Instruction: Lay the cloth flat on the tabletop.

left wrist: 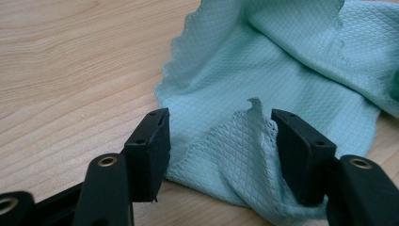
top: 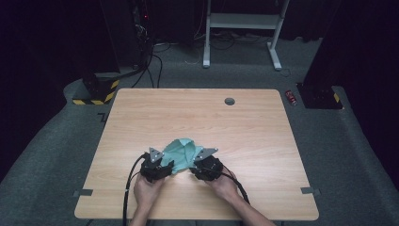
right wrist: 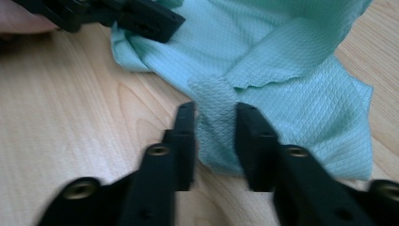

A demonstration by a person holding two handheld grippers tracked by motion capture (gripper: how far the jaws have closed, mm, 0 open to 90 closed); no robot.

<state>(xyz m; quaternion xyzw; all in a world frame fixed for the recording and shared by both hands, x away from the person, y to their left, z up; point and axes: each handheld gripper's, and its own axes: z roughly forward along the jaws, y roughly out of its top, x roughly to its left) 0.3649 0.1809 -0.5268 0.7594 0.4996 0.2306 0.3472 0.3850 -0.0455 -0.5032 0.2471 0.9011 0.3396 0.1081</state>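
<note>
While both hands are resting at the near edge of the bench (top: 141, 113), the crumpled teal cloth (top: 184, 151) is lying between them. Left gripper (left wrist: 219, 136) fingers are standing spread around a raised cloth corner, pads not pressing. Right gripper (right wrist: 215, 123) fingers are straddling a cloth fold with narrow gaps, not pinching.

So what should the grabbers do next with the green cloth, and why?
Probably close the right gripper on the cloth: a corner fold lies between its open jaws, not yet pinched. The left gripper also stands open around a raised fold.
</note>
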